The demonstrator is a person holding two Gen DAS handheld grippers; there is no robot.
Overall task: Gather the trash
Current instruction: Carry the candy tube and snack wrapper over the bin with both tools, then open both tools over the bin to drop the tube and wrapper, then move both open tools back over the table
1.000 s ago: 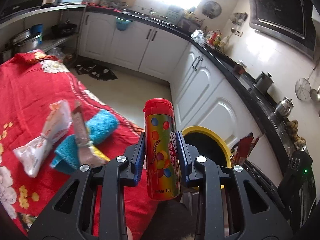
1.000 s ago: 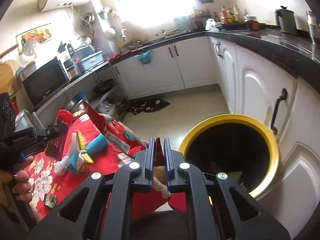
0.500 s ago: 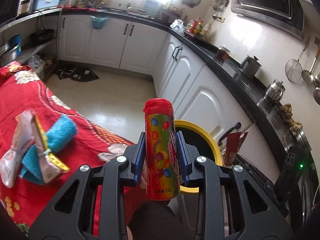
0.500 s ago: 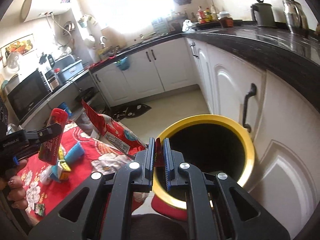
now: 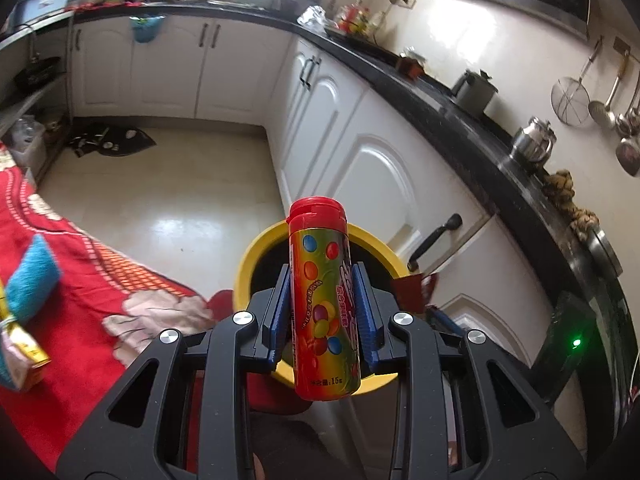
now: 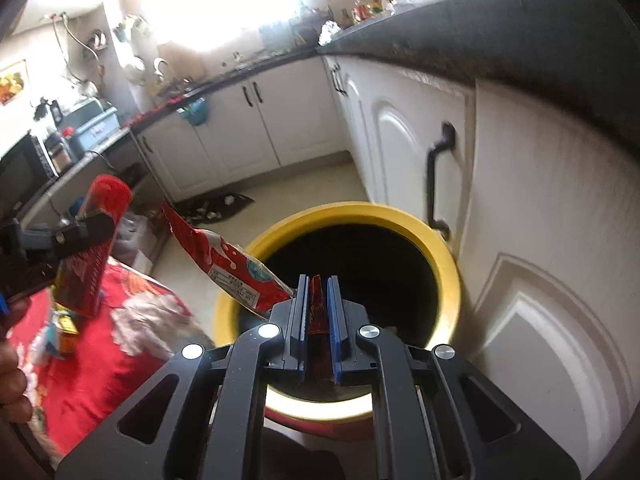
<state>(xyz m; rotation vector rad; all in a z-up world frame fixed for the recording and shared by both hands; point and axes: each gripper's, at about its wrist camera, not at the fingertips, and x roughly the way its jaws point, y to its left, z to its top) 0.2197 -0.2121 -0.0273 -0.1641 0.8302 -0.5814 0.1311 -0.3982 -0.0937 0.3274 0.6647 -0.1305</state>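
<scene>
My left gripper [image 5: 320, 276] is shut on a candy tube [image 5: 322, 304] with a red cap and coloured dots, held upright. Behind it stands the yellow-rimmed bin [image 5: 256, 252]. My right gripper [image 6: 318, 292] is shut on a red snack bag [image 6: 228, 264], pinching one edge while the rest sticks out to the left over the bin's rim [image 6: 440, 256]. The bin's dark mouth lies right under the right gripper. In the right wrist view the left gripper [image 6: 86, 228] with the candy tube [image 6: 94, 240] hangs at the left, above the red cloth.
A table under a red flowered cloth [image 5: 80, 304] lies at the left, with a blue sponge [image 5: 28, 280] and small wrappers [image 5: 20, 360] on it. White cabinets [image 5: 360, 160] and a black counter [image 5: 460, 104] run along the right. A floor mat [image 5: 112, 144] lies farther off.
Both grippers have swung right, away from the table and toward the bin, and sunk a little. The bin now sits directly ahead of each. Both grips are unchanged.
</scene>
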